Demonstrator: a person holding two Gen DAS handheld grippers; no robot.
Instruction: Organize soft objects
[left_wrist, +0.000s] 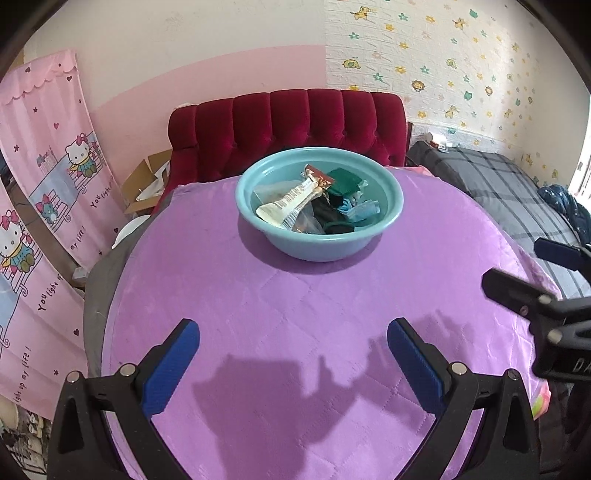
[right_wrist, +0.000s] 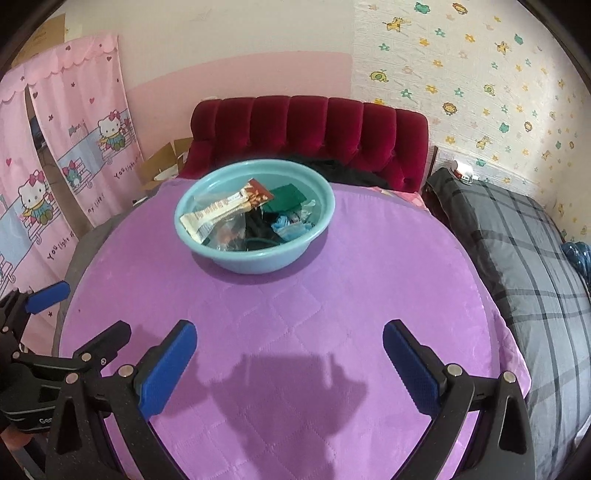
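Centrally, near the far edge of the purple quilted table (left_wrist: 295, 314), sits a light blue basin (left_wrist: 318, 242) heaped with soft items: a long white snack wrapper (left_wrist: 295, 197) with a red-brown end lying across the top, a dark green cloth (left_wrist: 343, 181), a crumpled blue mask (left_wrist: 360, 210), clear plastic and something black. All of it stays inside the basin rim. The left gripper (left_wrist: 293, 363) hovers over the near edge of the table, its 2 blue-padded fingers (left_wrist: 171, 369) spread wide and holding nothing. The right gripper (right_wrist: 290, 363) hangs beside it, likewise spread wide and empty. Behind the table's far edge stands a red tufted headboard (left_wrist: 288, 125); a grey plaid blanket (right_wrist: 524, 258) lies off the right edge.
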